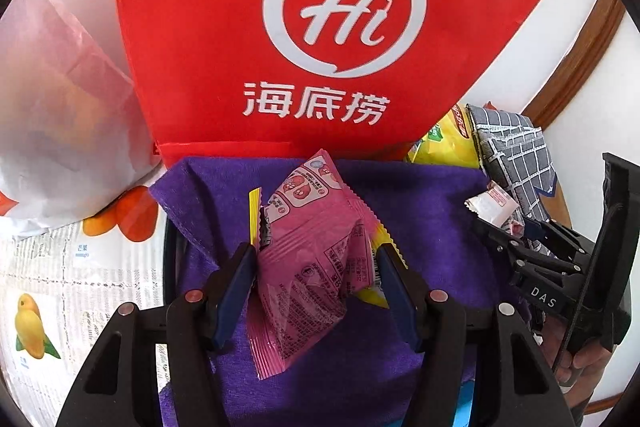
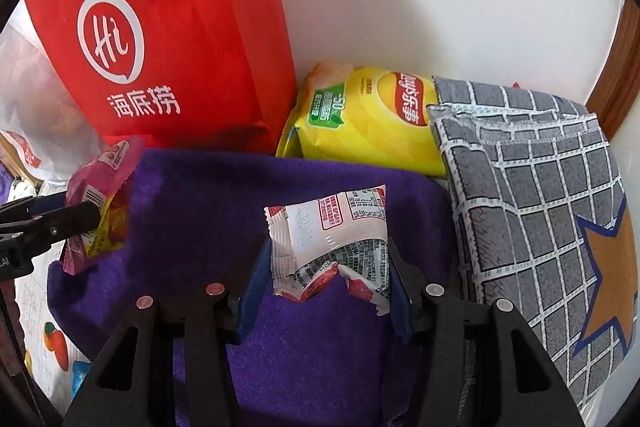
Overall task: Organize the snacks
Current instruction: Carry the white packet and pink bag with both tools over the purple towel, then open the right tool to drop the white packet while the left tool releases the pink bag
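My left gripper (image 1: 316, 259) is shut on a pink snack packet (image 1: 308, 259), with a yellow packet (image 1: 380, 267) pinched behind it, held above a purple towel (image 1: 420, 211). My right gripper (image 2: 328, 267) is shut on a white and red snack packet (image 2: 332, 235) over the same towel (image 2: 208, 195). The right gripper also shows at the right of the left wrist view (image 1: 516, 239) with its white packet (image 1: 490, 205). The left gripper shows at the left of the right wrist view (image 2: 80, 215) with the pink packet (image 2: 100, 171).
A red bag with a white "Hi" logo (image 1: 280, 27) stands behind the towel against a white wall. A yellow chip bag (image 2: 368, 123) lies beside a grey checked cloth (image 2: 540, 195). A white plastic bag (image 1: 52, 107) sits on the left on a fruit-print tablecloth (image 1: 60, 287).
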The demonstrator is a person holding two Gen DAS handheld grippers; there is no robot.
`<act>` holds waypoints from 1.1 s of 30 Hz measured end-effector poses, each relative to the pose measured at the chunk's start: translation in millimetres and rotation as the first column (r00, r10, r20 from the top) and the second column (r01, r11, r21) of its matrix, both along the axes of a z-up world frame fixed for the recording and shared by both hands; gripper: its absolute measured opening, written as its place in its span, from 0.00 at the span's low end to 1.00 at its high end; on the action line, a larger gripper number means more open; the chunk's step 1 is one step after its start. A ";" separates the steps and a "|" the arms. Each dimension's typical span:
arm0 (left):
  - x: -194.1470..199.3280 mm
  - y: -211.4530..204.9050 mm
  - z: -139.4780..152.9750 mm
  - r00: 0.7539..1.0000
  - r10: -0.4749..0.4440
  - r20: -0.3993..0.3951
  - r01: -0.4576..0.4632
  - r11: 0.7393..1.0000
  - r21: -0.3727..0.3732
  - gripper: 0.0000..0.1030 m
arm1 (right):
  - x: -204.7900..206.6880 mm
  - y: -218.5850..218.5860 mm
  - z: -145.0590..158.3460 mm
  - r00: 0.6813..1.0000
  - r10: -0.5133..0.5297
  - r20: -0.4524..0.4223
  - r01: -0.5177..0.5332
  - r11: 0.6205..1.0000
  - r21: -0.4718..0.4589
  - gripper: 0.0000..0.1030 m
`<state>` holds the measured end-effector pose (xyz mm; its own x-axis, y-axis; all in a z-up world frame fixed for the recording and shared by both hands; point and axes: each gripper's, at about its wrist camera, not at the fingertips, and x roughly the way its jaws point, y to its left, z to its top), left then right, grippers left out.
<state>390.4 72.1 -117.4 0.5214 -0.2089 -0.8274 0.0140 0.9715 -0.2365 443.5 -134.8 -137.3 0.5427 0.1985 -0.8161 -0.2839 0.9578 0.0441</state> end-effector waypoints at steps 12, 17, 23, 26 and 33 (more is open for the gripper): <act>7.4 -19.1 -15.3 0.997 -0.038 -0.061 0.039 0.999 0.016 0.58 | 11.2 10.1 -14.4 0.999 0.015 -0.046 -0.016 1.000 -0.017 0.55; 8.5 -24.4 -18.7 0.996 -0.049 -0.074 0.051 0.998 0.026 0.58 | 12.5 10.1 -17.6 0.998 0.008 -0.060 -0.009 1.000 -0.017 0.58; 12.1 -30.8 -23.5 0.994 -0.057 -0.095 0.061 0.997 0.037 0.60 | 9.3 7.9 -13.1 0.999 0.018 -0.050 -0.019 1.000 -0.021 0.66; 11.6 -31.9 -22.0 0.994 -0.062 -0.094 0.065 0.997 0.039 0.63 | 6.3 9.2 -7.8 0.999 0.025 -0.038 -0.026 1.000 -0.015 0.67; 10.7 -33.9 -17.8 0.995 -0.062 -0.074 0.064 0.998 0.026 0.78 | -4.1 17.5 8.8 0.999 0.047 -0.007 -0.047 0.999 -0.019 0.73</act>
